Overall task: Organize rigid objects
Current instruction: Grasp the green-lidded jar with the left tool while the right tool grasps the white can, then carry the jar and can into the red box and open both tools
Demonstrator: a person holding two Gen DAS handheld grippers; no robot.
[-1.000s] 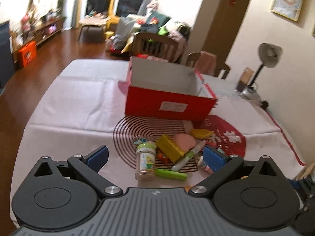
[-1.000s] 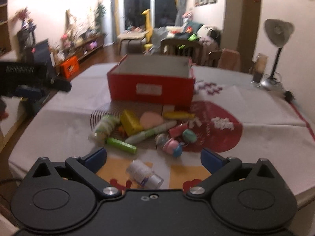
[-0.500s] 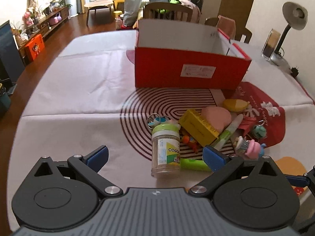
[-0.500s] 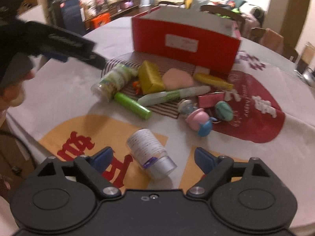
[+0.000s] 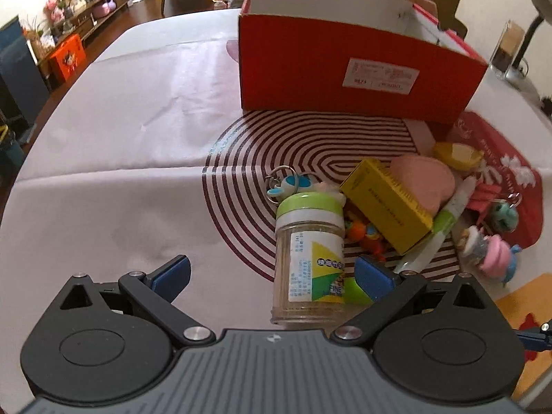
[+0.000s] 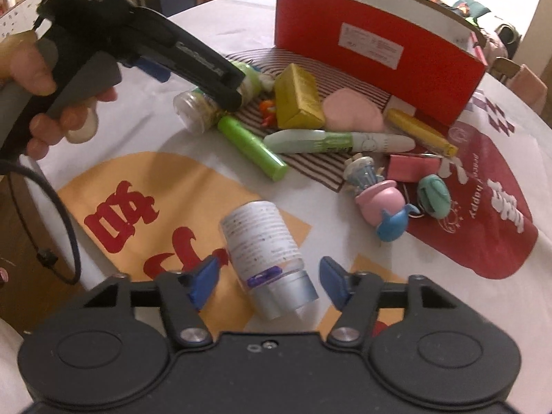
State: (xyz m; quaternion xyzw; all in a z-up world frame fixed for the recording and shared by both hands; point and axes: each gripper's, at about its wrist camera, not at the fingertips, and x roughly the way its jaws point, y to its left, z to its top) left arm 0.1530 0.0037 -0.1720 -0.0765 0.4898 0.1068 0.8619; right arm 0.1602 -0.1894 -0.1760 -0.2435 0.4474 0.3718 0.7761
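Note:
A red open box (image 5: pixel 358 58) stands at the back of the table; it also shows in the right wrist view (image 6: pixel 376 48). My left gripper (image 5: pixel 272 274) is open around the base of a lying clear jar with a green lid (image 5: pixel 308 252). My right gripper (image 6: pixel 267 281) is open around the silver cap end of a lying white bottle (image 6: pixel 265 255). Between jar and box lie a yellow box (image 5: pixel 386 203), a pink pad (image 5: pixel 422 179), a white-green pen (image 6: pixel 341 141) and a green tube (image 6: pixel 252 146).
Small toys lie to the right: a pink and blue figure (image 6: pixel 383 207), a teal charm (image 6: pixel 433 195), a pink clip (image 6: pixel 412 167), a yellow tube (image 6: pixel 419 129). The left gripper's handle and hand (image 6: pixel 69 69) fill the right wrist view's upper left. A lamp (image 5: pixel 538 7) stands far right.
Both grippers have moved forward and down. The green-lidded jar now lies between the left fingers, and the white bottle between the right fingers. Both stay open.

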